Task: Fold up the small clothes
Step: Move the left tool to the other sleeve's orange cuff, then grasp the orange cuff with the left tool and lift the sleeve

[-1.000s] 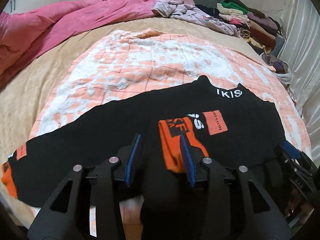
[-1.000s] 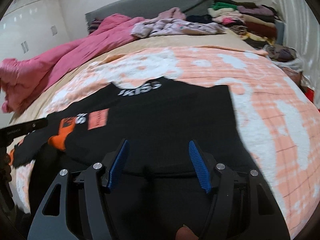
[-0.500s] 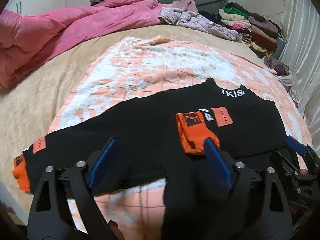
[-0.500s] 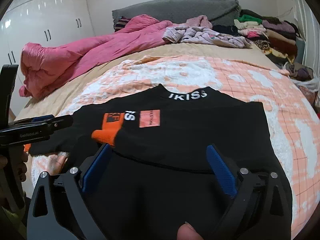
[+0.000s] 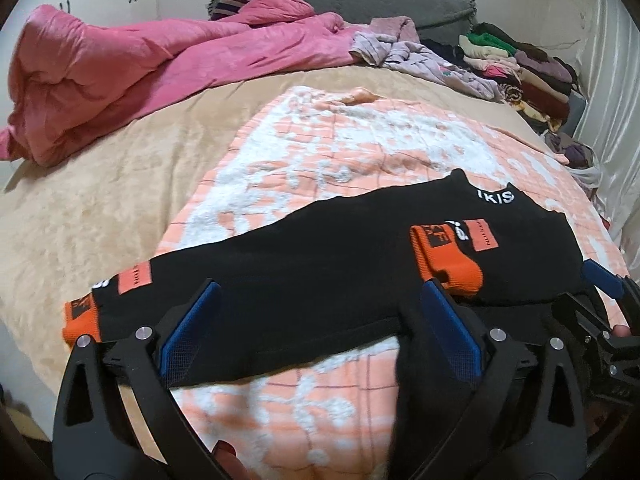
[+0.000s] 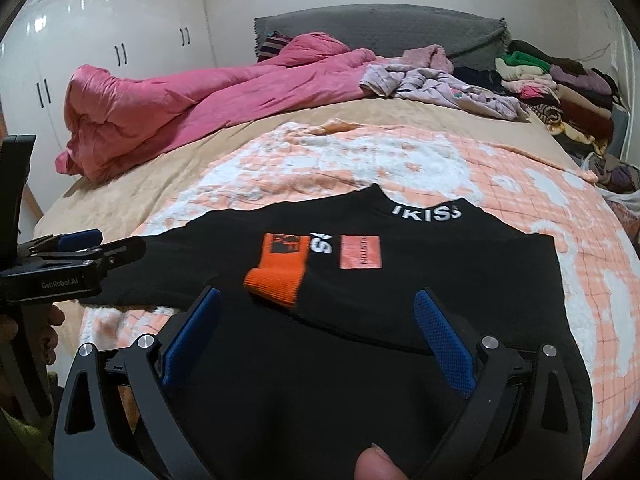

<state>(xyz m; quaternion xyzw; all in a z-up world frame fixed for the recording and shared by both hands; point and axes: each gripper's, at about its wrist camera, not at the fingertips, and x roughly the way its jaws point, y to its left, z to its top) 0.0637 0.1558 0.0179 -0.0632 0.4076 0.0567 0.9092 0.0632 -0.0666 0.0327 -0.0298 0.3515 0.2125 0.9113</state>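
Note:
A black long-sleeved top with orange cuffs and white collar lettering lies flat on the peach and white blanket. One sleeve is folded across its chest, its orange cuff on top; the other sleeve stretches left to a second orange cuff. My left gripper is open and empty above the top's near edge. My right gripper is open and empty above the black hem. The top also shows in the right wrist view, with the left gripper at its left.
A pink quilt lies bunched at the far left of the bed. Loose lilac clothes and a stack of folded clothes sit at the far right by a white curtain. White wardrobes stand behind.
Both grippers opened wide and pulled back toward me. The left gripper let go of the folded sleeve, which now lies on the chest.

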